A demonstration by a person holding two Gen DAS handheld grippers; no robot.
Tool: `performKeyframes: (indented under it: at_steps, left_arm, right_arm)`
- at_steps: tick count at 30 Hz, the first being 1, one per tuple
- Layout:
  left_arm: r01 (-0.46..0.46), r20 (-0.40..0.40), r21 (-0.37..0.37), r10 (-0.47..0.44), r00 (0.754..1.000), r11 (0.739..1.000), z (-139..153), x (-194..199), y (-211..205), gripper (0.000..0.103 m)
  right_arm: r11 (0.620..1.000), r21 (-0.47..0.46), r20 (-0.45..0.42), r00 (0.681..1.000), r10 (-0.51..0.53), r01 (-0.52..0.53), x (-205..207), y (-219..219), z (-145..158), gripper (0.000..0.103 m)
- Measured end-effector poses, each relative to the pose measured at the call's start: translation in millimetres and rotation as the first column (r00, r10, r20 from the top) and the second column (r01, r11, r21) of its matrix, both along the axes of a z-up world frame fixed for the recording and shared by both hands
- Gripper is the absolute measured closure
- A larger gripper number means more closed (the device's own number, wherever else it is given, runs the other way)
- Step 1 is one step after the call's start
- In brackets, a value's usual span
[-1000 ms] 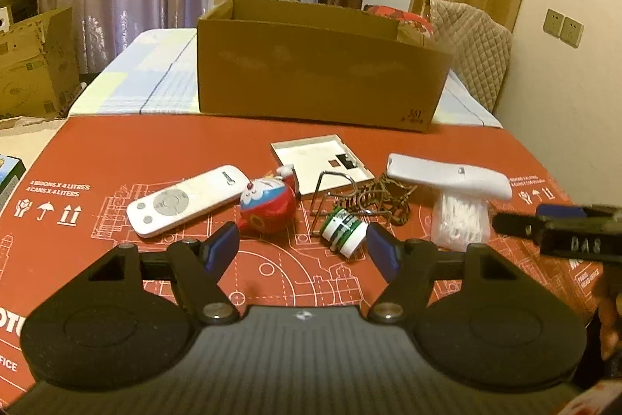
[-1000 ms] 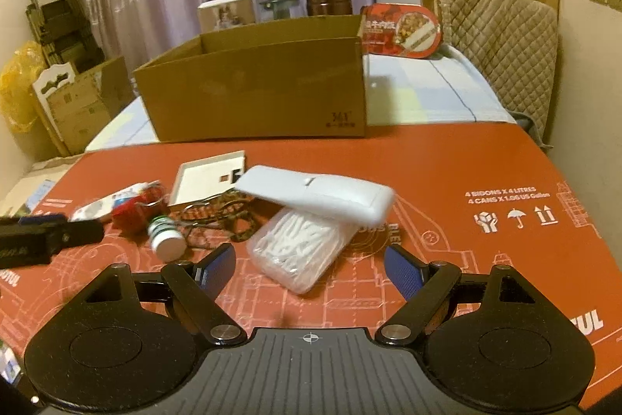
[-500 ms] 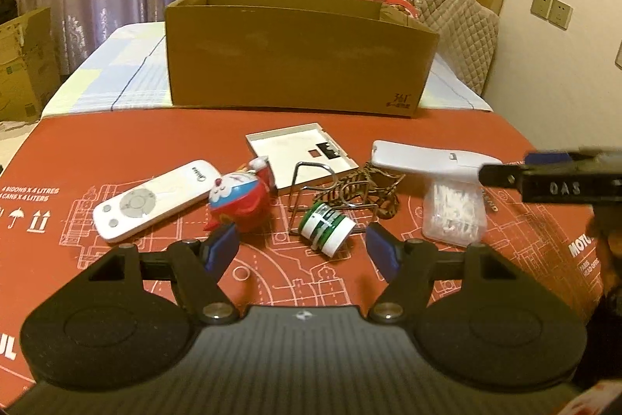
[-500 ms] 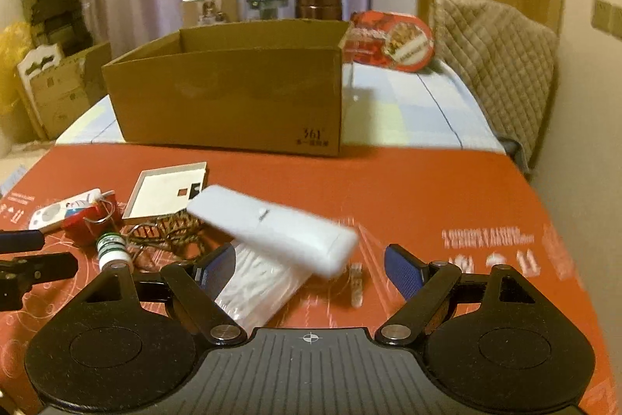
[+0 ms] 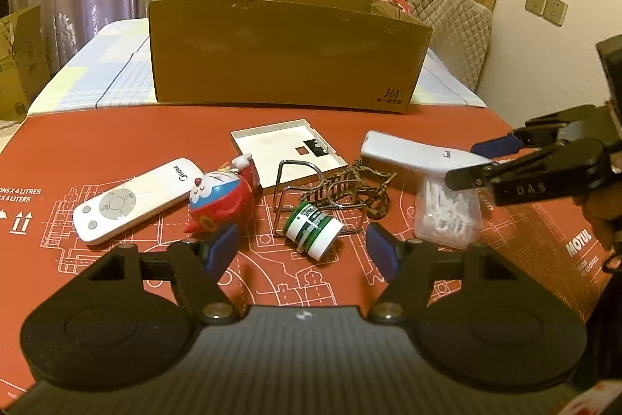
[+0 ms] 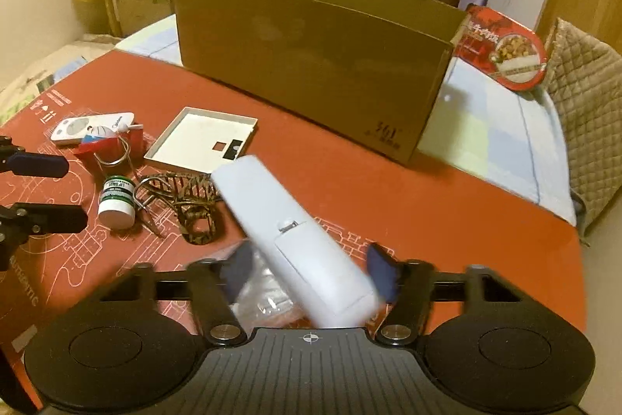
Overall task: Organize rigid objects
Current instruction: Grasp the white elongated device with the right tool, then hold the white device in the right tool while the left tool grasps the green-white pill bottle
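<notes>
Straddling the white remote (image 6: 299, 240) (back side up, propped on the swab bag (image 5: 447, 216)), the right gripper (image 6: 311, 269) has jaws spread, like the left gripper (image 5: 303, 249) near the lip-balm jar (image 5: 313, 228).

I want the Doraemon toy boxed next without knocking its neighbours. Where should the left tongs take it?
Grip the Doraemon toy across its round red body, coming from above and the near side; the white remote and wire stand flank it closely. The left tongs are open.
</notes>
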State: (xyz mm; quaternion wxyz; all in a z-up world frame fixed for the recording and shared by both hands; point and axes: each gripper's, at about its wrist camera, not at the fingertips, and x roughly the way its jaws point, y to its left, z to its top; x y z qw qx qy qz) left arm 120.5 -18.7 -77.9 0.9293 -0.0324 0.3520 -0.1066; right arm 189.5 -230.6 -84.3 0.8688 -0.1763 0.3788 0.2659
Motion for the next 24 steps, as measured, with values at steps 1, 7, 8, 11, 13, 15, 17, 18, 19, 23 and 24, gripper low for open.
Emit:
performKeyframes:
  at_steps: [1, 7, 8, 11, 13, 15, 17, 18, 19, 23, 24]
  left_arm:
    - [0.001, 0.0, -0.001, -0.001, 1.0, 1.0, 0, 0, 0, 0.035]
    - [0.004, 0.005, -0.007, -0.004, 1.0, 1.0, 2, -3, 0, 0.035]
    - [0.003, 0.006, -0.007, -0.003, 1.0, 1.0, 2, -3, 0, 0.035]
    - [0.006, 0.007, -0.008, -0.006, 1.0, 1.0, 2, -4, 0, 0.035]
    - [0.007, 0.009, -0.008, -0.007, 1.0, 1.0, 2, -4, -1, 0.035]
    - [0.011, 0.01, -0.012, -0.01, 1.0, 1.0, 2, -4, -3, 0.035]
    - [0.015, 0.009, -0.015, -0.015, 1.0, 1.0, 2, -4, -5, 0.035]
    - [0.02, 0.009, -0.015, -0.02, 1.0, 1.0, 2, -4, -6, 0.035]
    - [0.025, 0.009, -0.015, -0.025, 1.0, 1.0, 2, -4, -8, 0.035]
    - [0.031, 0.008, -0.015, -0.031, 0.999, 0.999, 1, -5, -10, 0.035]
    - [0.028, 0.006, -0.015, -0.028, 1.0, 0.999, 1, -5, -9, 0.035]
  right_arm:
    - [1.0, -0.004, 0.002, 1.0, -0.001, 0.001, -4, 0, 1, 0.061]
    - [0.996, 0.018, -0.017, 0.996, -0.092, 0.092, -29, -8, 8, 0.068]
    - [0.994, 0.026, -0.024, 0.994, -0.109, 0.11, -35, -12, 9, 0.068]
    - [0.987, 0.047, -0.047, 0.987, -0.153, 0.155, -54, -21, 11, 0.068]
    - [0.982, 0.053, -0.061, 0.982, -0.179, 0.182, -68, -26, 11, 0.068]
    - [0.975, 0.068, -0.055, 0.976, -0.21, 0.214, -80, -29, 12, 0.068]
    - [0.969, 0.085, -0.056, 0.972, -0.229, 0.233, -89, -30, 12, 0.068]
    - [0.966, 0.09, -0.057, 0.969, -0.24, 0.244, -91, -30, 11, 0.068]
    - [0.965, 0.088, -0.059, 0.968, -0.244, 0.248, -92, -30, 10, 0.068]
    - [0.965, 0.08, -0.07, 0.967, -0.246, 0.251, -90, -31, 1, 0.068]
    - [0.966, 0.078, -0.071, 0.968, -0.242, 0.248, -89, -30, -1, 0.068]
